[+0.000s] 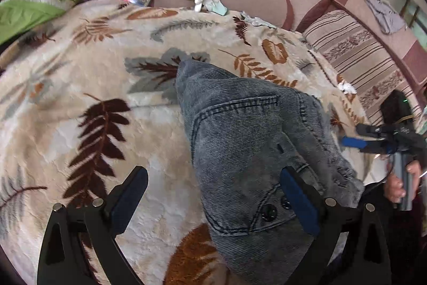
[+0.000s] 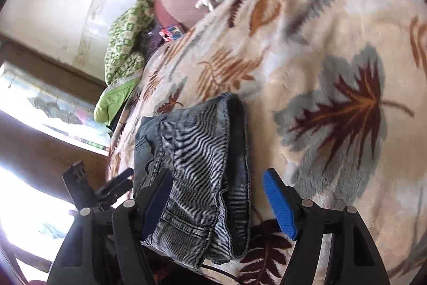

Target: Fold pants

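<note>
In the left wrist view, the grey-blue jeans (image 1: 248,140) lie folded into a thick bundle on a leaf-patterned plush blanket (image 1: 88,87) that covers a sofa. The left gripper (image 1: 213,200) has its fingers spread wide and pinches nothing: the left finger (image 1: 128,202) stands over bare blanket, while the right finger's blue pad (image 1: 299,200) sits over the buttoned waistband end of the jeans, whether touching or just above I cannot tell. At the far right the right gripper (image 1: 355,142) shows, held by a hand (image 1: 397,183).

In the right wrist view, the right gripper (image 2: 221,205) also stands spread. The jeans (image 2: 192,159) reach in between its fingers, the near end lying against the left finger (image 2: 157,202), apart from the blue right finger (image 2: 280,205). The picture is somewhat motion-blurred.
</note>
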Motion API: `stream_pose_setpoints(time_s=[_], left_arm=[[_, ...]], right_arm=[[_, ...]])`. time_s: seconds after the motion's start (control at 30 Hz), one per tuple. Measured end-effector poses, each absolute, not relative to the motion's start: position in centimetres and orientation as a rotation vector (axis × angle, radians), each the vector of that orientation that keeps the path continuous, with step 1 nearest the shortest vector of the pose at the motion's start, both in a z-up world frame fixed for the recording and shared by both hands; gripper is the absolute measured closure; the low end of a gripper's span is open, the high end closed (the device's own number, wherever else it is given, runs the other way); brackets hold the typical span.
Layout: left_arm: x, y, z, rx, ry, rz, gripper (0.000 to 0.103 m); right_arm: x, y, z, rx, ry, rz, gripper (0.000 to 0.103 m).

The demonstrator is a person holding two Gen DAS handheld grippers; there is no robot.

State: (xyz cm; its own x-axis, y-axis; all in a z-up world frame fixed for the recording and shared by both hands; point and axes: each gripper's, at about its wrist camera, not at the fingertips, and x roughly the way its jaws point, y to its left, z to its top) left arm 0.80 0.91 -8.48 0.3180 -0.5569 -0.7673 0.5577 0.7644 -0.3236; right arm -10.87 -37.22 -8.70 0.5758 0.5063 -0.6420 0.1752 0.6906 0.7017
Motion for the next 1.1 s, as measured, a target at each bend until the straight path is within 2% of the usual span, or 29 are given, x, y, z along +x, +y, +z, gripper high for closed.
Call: stream_pose_setpoints(time_s=[0.2,0.7,0.9,0.97,1.03,1.1], left_arm=[[1.3,1.3,-8.9,-0.05,1.071,-0.765,0.004],[2.5,-0.2,-11.2,-0.25,1.249,-0.927,0.004],[2.7,-1.2,-11.3,-0.275,1.25,-0.939,0.004],[2.5,-1.2,-11.2,-0.271,1.238,-0.937,0.008],[2.3,-1.1,-11.0,-0.246,1.224,-0.921,0.024],[2.3,-0.9,-11.1,-0.249,1.218,-0.897,0.034]], right_arm=[[-10.0,-37.6,-10.6,0.868,1.04,0.201,0.029],[-7.6,-35.2,-12.6,0.967,1.078,0.336,0.024],[-6.9,-34.4,-12.7,0.973,1.078,0.378,0.021],[-6.7,-34.1,-12.7,0.982,1.073,0.401,0.021],[-6.4,-33.5,-12.7,0.993,1.066,0.44,0.021],[-6.2,-32.6,-12.7,0.997,1.064,0.475,0.024]])
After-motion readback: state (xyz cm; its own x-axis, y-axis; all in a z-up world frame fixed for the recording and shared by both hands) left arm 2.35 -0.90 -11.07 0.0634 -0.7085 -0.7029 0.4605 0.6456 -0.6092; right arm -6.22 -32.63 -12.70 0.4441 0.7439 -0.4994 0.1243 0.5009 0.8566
